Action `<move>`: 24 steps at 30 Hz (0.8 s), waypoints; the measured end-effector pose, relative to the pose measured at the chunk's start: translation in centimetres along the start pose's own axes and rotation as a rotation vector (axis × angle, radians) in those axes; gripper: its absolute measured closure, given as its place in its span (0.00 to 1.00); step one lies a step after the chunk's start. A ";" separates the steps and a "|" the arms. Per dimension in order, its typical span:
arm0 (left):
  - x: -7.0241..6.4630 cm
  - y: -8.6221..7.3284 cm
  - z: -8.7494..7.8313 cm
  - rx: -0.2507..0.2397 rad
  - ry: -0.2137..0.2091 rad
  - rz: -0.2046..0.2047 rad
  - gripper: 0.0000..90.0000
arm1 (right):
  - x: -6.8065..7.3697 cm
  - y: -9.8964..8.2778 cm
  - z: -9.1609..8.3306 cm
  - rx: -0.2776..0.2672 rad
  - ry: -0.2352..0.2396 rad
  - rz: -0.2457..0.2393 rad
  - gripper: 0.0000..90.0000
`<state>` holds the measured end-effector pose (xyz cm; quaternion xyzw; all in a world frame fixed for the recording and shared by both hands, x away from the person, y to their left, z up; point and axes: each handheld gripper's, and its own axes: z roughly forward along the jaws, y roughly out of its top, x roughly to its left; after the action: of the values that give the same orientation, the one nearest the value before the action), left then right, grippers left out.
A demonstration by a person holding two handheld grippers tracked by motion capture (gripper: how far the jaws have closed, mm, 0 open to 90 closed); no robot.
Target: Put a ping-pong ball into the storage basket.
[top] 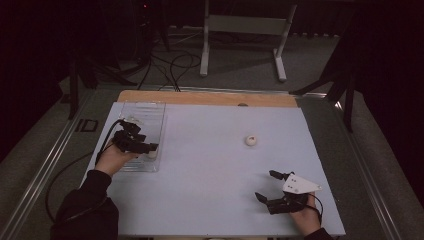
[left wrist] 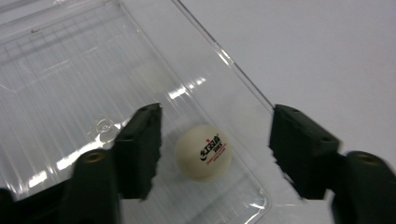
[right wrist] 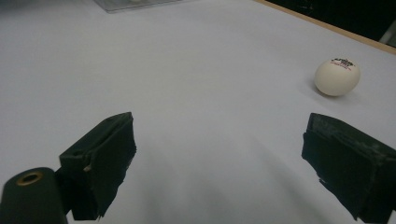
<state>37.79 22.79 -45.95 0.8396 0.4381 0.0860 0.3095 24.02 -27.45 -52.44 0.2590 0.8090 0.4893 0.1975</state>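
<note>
A white ping-pong ball (left wrist: 203, 151) with a red and black logo lies in the near corner of a clear plastic tray (left wrist: 56, 70). The tray (top: 145, 112) sits at the table's left side. My left gripper (left wrist: 215, 144) is open over it, its jaws on either side of the ball without pressing on it. In the high view the left gripper (top: 144, 137) hovers over the tray's near end. A second white ball (top: 251, 140) rests on the white table top, right of centre. My right gripper (top: 265, 185) stands open near the front right, with the second ball (right wrist: 337, 77) farther off ahead of its right jaw.
A wooden strip (top: 210, 98) runs along the table's far edge. Beyond it stand a white metal frame (top: 245, 25) and loose cables (top: 170, 65) on the floor. Metal rails (top: 55, 150) flank the table.
</note>
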 end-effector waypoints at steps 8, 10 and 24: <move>-0.5 0.4 -0.5 -0.011 0.009 0.009 0.20 | 0.0 0.1 -0.1 -0.008 -0.004 -0.001 0.11; -0.7 0.6 -0.7 -0.020 0.014 0.015 0.16 | 0.1 0.1 -0.1 -0.009 -0.003 0.000 0.11; -2.0 1.3 -1.5 -0.030 -0.030 0.060 0.01 | 0.0 0.1 -0.1 -0.010 -0.003 -0.004 0.11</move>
<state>36.87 21.31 -43.70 0.8488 0.4067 0.0892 0.3258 23.94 -27.47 -52.29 0.2572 0.8068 0.4925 0.2009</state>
